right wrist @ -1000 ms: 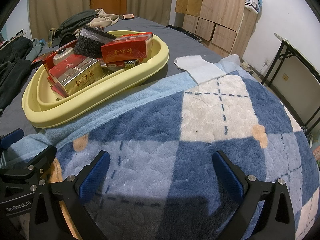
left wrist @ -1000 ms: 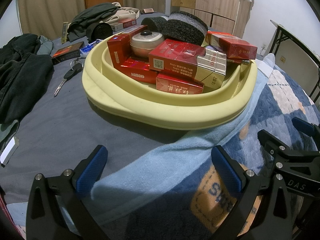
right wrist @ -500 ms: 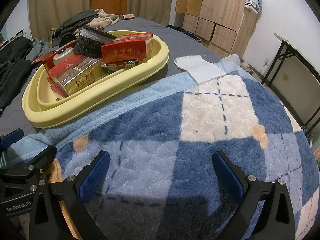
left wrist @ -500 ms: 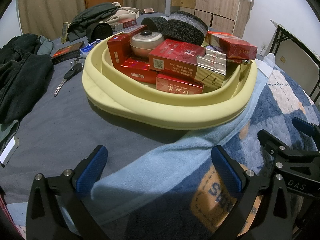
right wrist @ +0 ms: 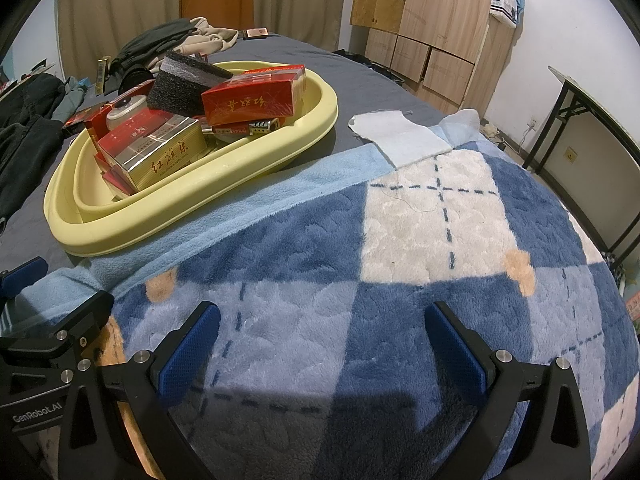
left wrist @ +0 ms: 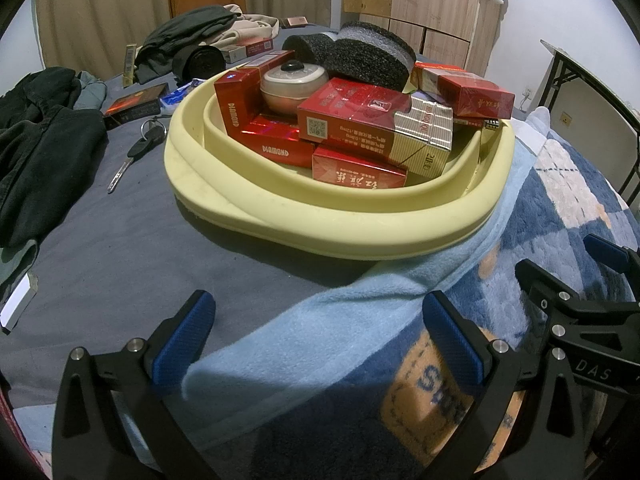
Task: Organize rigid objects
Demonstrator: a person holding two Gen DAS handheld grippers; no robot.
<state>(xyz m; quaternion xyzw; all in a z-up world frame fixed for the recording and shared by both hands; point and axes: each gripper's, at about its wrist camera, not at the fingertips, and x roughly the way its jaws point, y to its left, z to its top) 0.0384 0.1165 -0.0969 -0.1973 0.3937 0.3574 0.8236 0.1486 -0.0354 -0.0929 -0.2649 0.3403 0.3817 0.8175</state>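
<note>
A pale yellow basin [left wrist: 320,232] sits on the bed, also in the right wrist view [right wrist: 192,208]. It holds several red cigarette boxes [left wrist: 360,124], a round cream jar [left wrist: 294,90], black foam blocks [left wrist: 368,60] and a lighter [right wrist: 262,126]. My left gripper [left wrist: 318,332] is open and empty, low in front of the basin over the blanket's light blue edge. My right gripper [right wrist: 322,344] is open and empty over the blue checked blanket [right wrist: 420,240], right of the basin. It also shows at the right edge of the left wrist view [left wrist: 576,300].
A key [left wrist: 132,156], a dark red box [left wrist: 134,106] and dark clothes [left wrist: 36,148] lie on the grey sheet left of the basin. More clothes [left wrist: 200,36] and a box [left wrist: 248,49] lie behind. A white cloth [right wrist: 400,140], wooden cabinets [right wrist: 432,24] and a folding table [right wrist: 600,120] are to the right.
</note>
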